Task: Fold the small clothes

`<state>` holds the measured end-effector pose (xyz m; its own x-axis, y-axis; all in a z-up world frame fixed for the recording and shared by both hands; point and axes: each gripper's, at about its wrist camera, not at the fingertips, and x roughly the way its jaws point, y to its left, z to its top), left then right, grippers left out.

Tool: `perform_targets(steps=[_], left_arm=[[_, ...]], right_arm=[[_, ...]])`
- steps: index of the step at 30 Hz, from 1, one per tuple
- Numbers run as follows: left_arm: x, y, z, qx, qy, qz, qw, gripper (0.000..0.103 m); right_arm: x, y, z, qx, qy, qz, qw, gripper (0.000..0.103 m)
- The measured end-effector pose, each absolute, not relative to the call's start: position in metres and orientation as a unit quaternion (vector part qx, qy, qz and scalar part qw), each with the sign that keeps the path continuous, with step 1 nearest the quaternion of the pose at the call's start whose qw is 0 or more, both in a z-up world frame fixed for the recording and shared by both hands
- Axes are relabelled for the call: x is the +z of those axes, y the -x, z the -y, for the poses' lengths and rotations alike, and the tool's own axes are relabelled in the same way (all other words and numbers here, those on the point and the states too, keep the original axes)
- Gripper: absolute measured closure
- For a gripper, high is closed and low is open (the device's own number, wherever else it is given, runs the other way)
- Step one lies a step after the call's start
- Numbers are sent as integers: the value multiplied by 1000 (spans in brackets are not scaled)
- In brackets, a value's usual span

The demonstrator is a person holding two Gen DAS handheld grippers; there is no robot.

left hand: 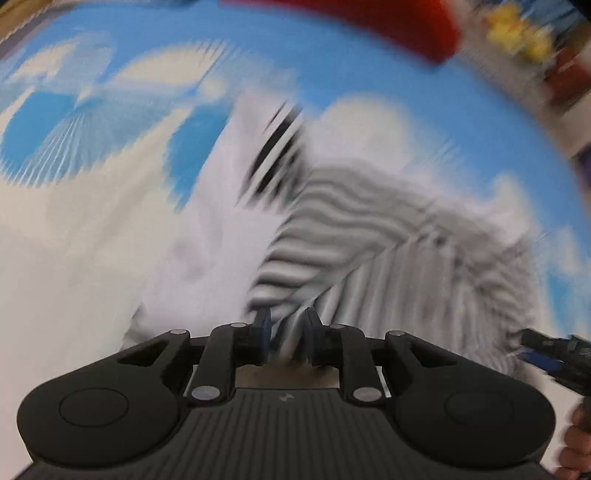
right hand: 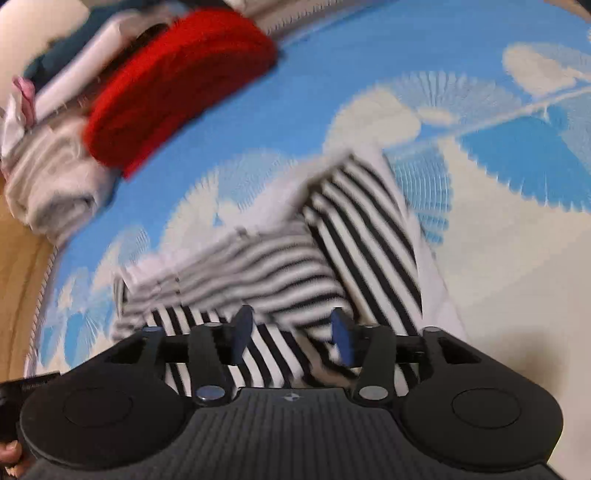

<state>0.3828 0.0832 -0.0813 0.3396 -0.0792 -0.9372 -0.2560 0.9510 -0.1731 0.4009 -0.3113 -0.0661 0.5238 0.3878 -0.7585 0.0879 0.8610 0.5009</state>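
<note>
Striped garment [right hand: 280, 266], black-and-white, lies crumpled on a blue-and-white patterned mat [right hand: 480, 155], spreading ahead of both sets of fingers. Left gripper [left hand: 287, 332]: fingers drawn close, a fold of the striped cloth pinched between them. Right gripper [right hand: 291, 336]: fingers spread wide, cloth lying between and beneath them, nothing gripped. Red folded cloth [right hand: 177, 81] well beyond, views blurred

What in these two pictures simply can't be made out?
- Left wrist view: the black-and-white striped garment is smeared by motion blur, so its folds are unreadable.
- Same view: yellow shapes at the top right edge, blurred and cut off.
- Right wrist view: the clothes pile behind the red knitted piece, partly hidden and blurred.
</note>
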Motion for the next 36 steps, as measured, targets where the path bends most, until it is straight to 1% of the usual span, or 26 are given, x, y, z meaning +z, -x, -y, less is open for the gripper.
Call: perform_targets(steps=[2,3,4,6,10,14,19,22,25,29,33,36], left_arm=[[-86,-378,-91,51,169,-587,790,83],[-78,-377,-90,43,168,-582,794,82],[-68,-375,-88,35,157,-572,804,80],[-43,-368,-81,25,119,-541,832,74],[-7,-338,-69,21,68,-488,870,73],[6,-309,-61,25,33,-477,878,73],[29,-260,-58,30,17,-469,882,73],[42,-226,-55,23,7,-458,889,73],[58,-185,-59,13,13,-444,896,73],[72,-133,-71,-5,37,-421,906,73],[79,-93,-80,-7,60,-407,912,73],[75,-76,-85,-16,83,-399,913,73]], right_arm=[[-88,-404,313,43,-242,-540,805,51],[-95,-403,316,22,-242,-557,794,52],[-96,-401,320,16,-257,-555,791,53],[-81,-398,323,18,-265,-538,800,52],[-24,-372,327,43,-232,-457,858,52],[20,-340,345,50,-203,-395,895,52],[48,-280,376,27,-211,-369,905,52],[62,-233,389,43,-188,-356,915,52],[67,-187,399,54,-167,-344,922,52],[59,-138,412,63,-171,-357,916,52],[38,-102,424,53,-171,-354,918,52],[13,-84,431,39,-169,-348,921,52]])
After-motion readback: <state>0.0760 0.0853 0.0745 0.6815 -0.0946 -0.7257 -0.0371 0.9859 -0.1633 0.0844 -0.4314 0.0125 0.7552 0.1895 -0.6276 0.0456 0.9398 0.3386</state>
